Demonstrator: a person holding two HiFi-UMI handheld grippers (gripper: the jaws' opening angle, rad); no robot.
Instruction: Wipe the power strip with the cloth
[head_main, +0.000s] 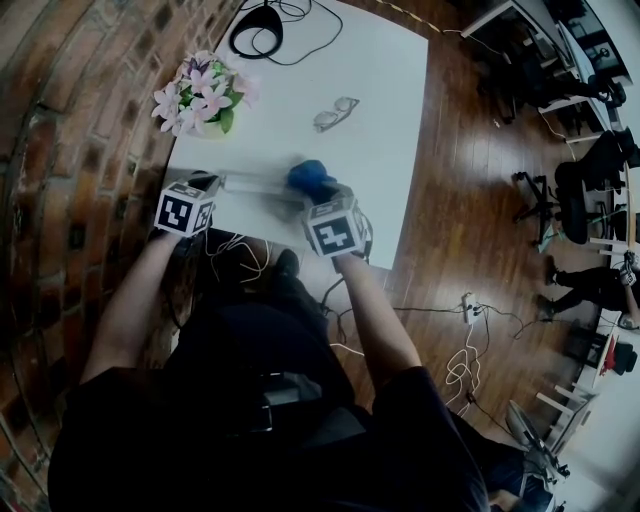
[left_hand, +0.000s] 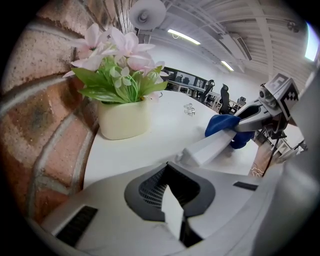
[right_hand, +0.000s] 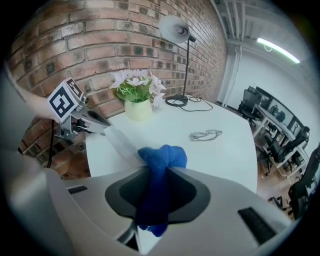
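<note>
A long white power strip (head_main: 262, 184) lies along the near edge of the white table (head_main: 380, 90). My left gripper (head_main: 213, 188) is shut on the strip's left end; in the left gripper view the white end (left_hand: 172, 216) sits pinched between the jaws and the strip (left_hand: 212, 146) runs away to the right. My right gripper (head_main: 318, 192) is shut on a blue cloth (head_main: 309, 175), whose bunched end rests on the strip's right part. The cloth (right_hand: 159, 172) fills the jaw gap in the right gripper view, with the strip (right_hand: 119, 141) beyond it.
A pot of pink flowers (head_main: 200, 95) stands at the table's left by the brick wall (head_main: 70, 120). Glasses (head_main: 335, 113) lie mid-table, a black lamp base with cable (head_main: 262, 35) at the far end. Cables (head_main: 240, 255) hang below the near edge.
</note>
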